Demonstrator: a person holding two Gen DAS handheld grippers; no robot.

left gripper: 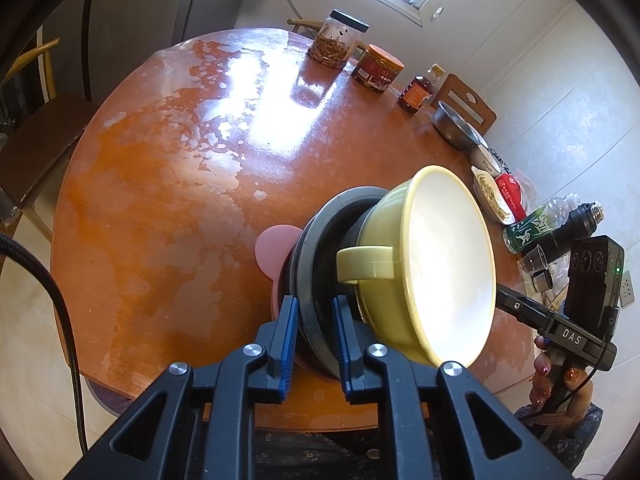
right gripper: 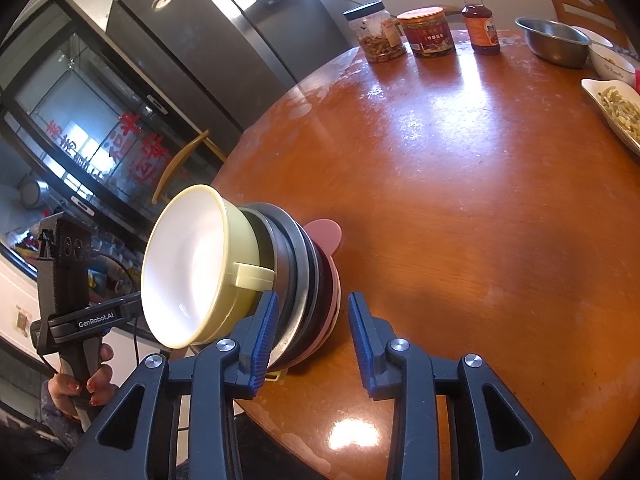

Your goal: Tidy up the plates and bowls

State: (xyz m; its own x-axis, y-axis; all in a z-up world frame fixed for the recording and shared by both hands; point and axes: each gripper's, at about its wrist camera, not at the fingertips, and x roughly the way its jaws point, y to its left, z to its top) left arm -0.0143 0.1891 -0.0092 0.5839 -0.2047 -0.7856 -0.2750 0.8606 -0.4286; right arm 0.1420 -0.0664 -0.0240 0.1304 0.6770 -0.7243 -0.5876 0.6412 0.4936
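Note:
A stack stands near the front edge of the round wooden table (left gripper: 168, 184): a yellow-green bowl with side handles (left gripper: 436, 264) on top, a dark grey plate (left gripper: 316, 280) under it and a pink eared plate (left gripper: 274, 248) at the bottom. My left gripper (left gripper: 316, 344) is shut on the rim of the dark grey plate. In the right wrist view my right gripper (right gripper: 312, 344) is open around the stack's edge, its left finger by the yellow-green bowl (right gripper: 192, 268) and dark plates (right gripper: 300, 280), the pink plate (right gripper: 326, 232) between the fingers.
At the far side of the table stand a clear snack jar (right gripper: 376, 36), a red tin (right gripper: 428, 32), a sauce bottle (right gripper: 480, 20), a steel bowl (right gripper: 554, 42) and a white dish of food (right gripper: 616, 112). A green water bottle (left gripper: 536, 224) lies at the right. A fridge (right gripper: 224, 28) stands left.

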